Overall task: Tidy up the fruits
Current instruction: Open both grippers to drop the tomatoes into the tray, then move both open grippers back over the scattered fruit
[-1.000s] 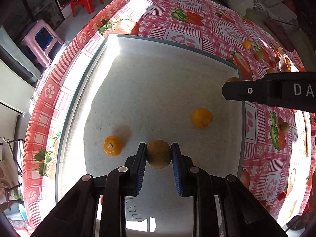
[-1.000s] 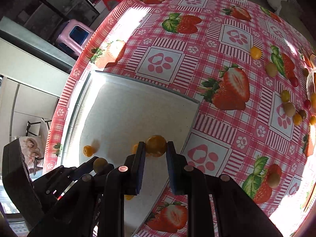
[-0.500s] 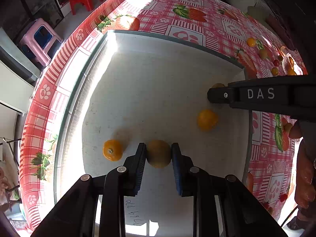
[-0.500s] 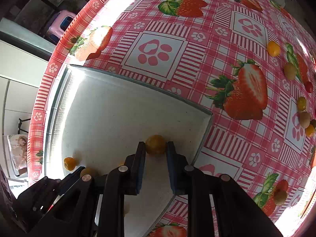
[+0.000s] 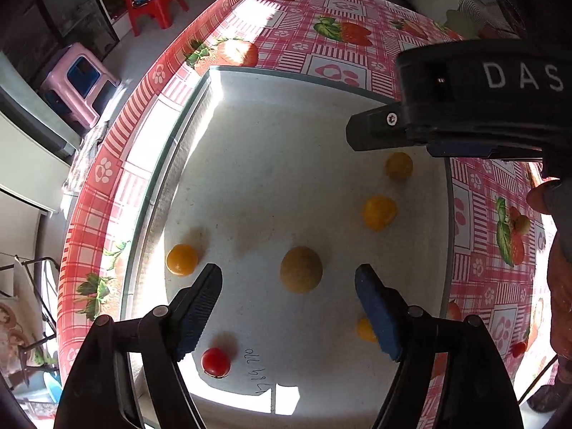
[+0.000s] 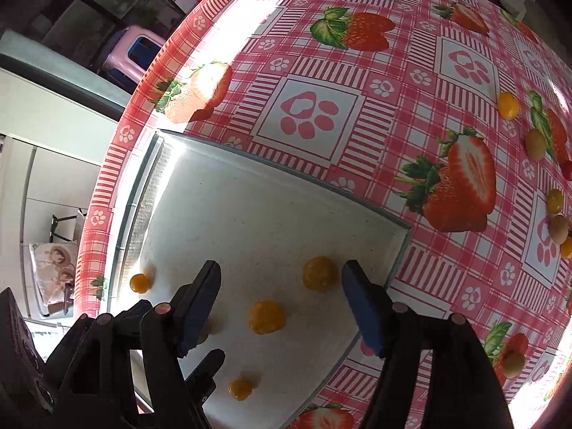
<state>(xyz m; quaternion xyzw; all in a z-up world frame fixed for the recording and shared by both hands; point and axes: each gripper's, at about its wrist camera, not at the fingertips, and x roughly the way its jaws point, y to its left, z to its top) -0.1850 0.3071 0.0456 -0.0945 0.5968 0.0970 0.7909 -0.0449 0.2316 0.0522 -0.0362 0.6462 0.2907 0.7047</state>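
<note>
A white tray (image 5: 286, 161) holds several small fruits. My left gripper (image 5: 287, 271) points down over it and its jaws are opening. A dull yellow-brown fruit (image 5: 301, 269) lies loose on the tray between them, clear of both pads. An orange fruit (image 5: 181, 259) sits left of it and a red one (image 5: 215, 361) nearer me. My right gripper (image 6: 281, 268) hangs over the tray's right corner (image 6: 393, 236), jaws opening. An orange fruit (image 6: 319, 273) rests between them, close to the right finger (image 6: 364, 304) without being pressed. Another orange fruit (image 6: 266, 316) lies nearer.
The tray lies on a red checked tablecloth (image 6: 307, 107) with strawberry prints. Several loose fruits (image 6: 508, 105) are scattered on the cloth to the right. The table's edge curves along the left; a pink stool (image 5: 80, 82) and red chair (image 5: 153, 0) stand beyond it.
Both grippers were shut on a fruit each; both have opened wide and the fruits now lie on the tray. The right gripper has come lower and further over the tray.
</note>
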